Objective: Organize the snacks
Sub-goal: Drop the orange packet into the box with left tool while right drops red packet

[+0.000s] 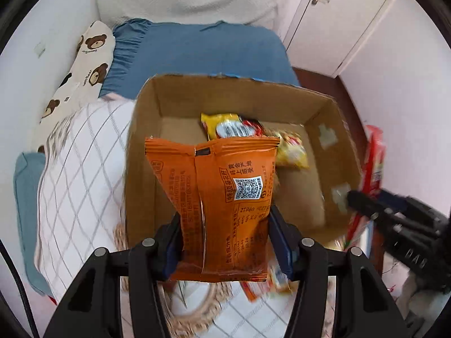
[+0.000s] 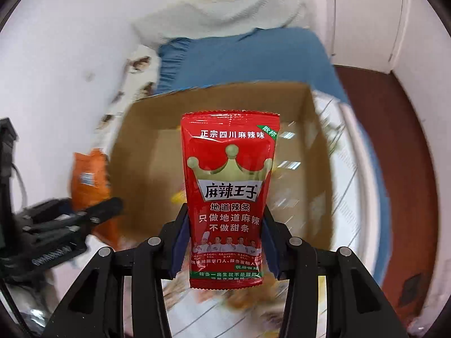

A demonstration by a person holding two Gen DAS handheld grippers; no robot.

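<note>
My left gripper (image 1: 224, 225) is shut on an orange snack packet (image 1: 222, 202), held upright above the near edge of an open cardboard box (image 1: 143, 146). Inside the box lie a yellow packet (image 1: 225, 126) and another yellow-red packet (image 1: 293, 152). My right gripper (image 2: 225, 222) is shut on a red spicy-strip packet (image 2: 229, 197), held upright above the same box (image 2: 135, 155). The right gripper (image 1: 363, 200) with its red packet (image 1: 372, 163) shows at the right of the left view. The left gripper (image 2: 107, 208) and orange packet (image 2: 90, 177) show at the left of the right view.
The box sits on a bed with a white checked quilt (image 1: 81, 169), a blue sheet (image 1: 203, 53) and a bear-print pillow (image 1: 84, 67). More snack packets (image 1: 270, 284) lie blurred below the grippers. White doors (image 1: 338, 22) and brown floor (image 2: 380, 129) are to the right.
</note>
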